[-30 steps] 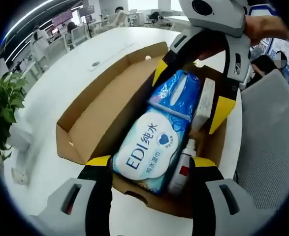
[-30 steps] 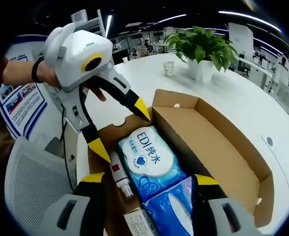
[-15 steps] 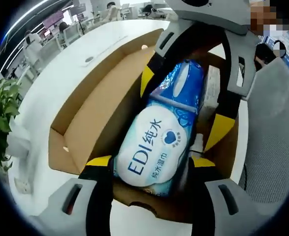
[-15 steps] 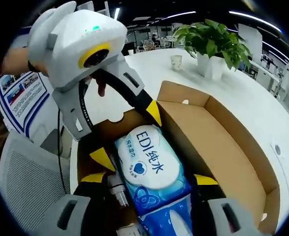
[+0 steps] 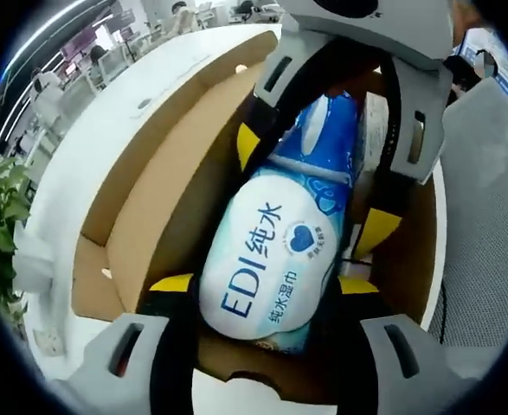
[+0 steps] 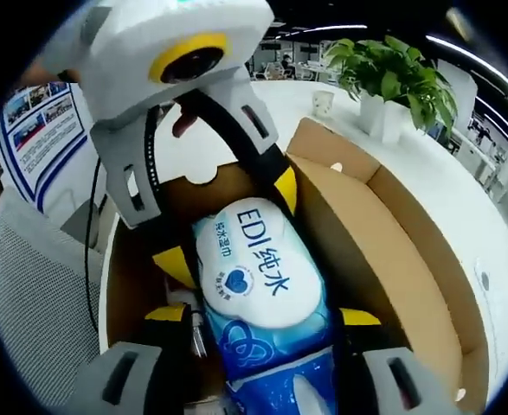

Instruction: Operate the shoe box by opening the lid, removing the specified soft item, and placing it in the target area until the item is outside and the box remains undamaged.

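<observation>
An open cardboard shoe box [image 5: 141,225] is seen standing on a white table [image 5: 106,121], near the table edge beside a grey mesh chair [image 5: 487,207], with its lid [image 6: 409,259] folded out flat to one side. Inside the box a white-and-blue wet wipes pack [image 5: 275,259] printed "EDI" is lying lengthwise, and a blue tissue pack [image 5: 327,138] is lying just beyond it, touching its end. The left tongs [image 5: 258,284] are spread wide, with one yellow-tipped jaw on each side of the wet wipes pack at its near end; whether the jaws touch the pack cannot be told with certainty. In the right gripper view the right tongs [image 6: 262,316] are likewise held apart, straddling the wipes pack from the opposite end, and the left tongs are seen reaching down into the box from above. A small bottle [image 6: 197,333] is partly hidden along the box wall beside the wipes pack. A potted plant [image 6: 392,78] and a cup [image 6: 324,104] are set near the far edge of the table.
</observation>
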{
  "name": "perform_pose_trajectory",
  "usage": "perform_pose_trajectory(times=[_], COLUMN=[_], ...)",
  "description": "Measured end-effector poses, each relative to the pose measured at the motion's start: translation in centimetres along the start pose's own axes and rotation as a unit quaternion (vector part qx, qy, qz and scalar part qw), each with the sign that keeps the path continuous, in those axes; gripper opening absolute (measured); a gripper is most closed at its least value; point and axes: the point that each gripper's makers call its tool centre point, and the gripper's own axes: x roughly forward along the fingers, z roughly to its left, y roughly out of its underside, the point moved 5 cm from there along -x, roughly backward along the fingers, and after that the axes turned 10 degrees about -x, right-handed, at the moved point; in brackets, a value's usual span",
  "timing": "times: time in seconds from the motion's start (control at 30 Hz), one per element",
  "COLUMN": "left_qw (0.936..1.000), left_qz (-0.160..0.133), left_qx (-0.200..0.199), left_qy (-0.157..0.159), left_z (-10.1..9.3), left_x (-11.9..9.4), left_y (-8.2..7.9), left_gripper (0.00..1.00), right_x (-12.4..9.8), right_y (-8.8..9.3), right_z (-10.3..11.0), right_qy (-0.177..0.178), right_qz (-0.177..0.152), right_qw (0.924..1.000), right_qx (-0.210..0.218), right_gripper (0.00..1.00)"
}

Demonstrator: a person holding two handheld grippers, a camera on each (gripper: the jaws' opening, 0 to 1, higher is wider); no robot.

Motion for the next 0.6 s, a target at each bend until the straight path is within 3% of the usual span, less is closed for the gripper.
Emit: perform_pose_trajectory(times=[0.07, 0.2, 0.43, 0.6], left_qw=[1.0000, 0.9998, 0.9994, 0.9988], left_qz=[0.001, 0.004, 0.018, 0.017], left_qx=[-0.001, 0.015, 0.023, 0.037], left_qy=[0.004, 0.009, 0.021, 0.028], left_z=[-0.3, -0.6, -0.3, -0.3], left_x=[-0.1, -0.2, 0.3, 0.6], left_y=[0.2, 0.4, 0.2, 0.2], left_gripper=[0.60, 0.59, 0.60, 0.62], right_x=[-0.1, -0.1, 0.4, 1.0], right_y=[0.1, 0.5, 0.3, 0.7], right_z=[0.5, 0.9, -0.3, -0.2], right_qy=[-0.006, -0.012, -0.005, -0.020], right_qz=[0.001, 0.024, 0.039, 0.060], right_qw=[1.0000, 0.9981, 0.9974, 0.9933], right_qx=[-0.006, -0.056, -0.061, -0.096], right_gripper=[0.67, 0.66, 0.62, 0.64])
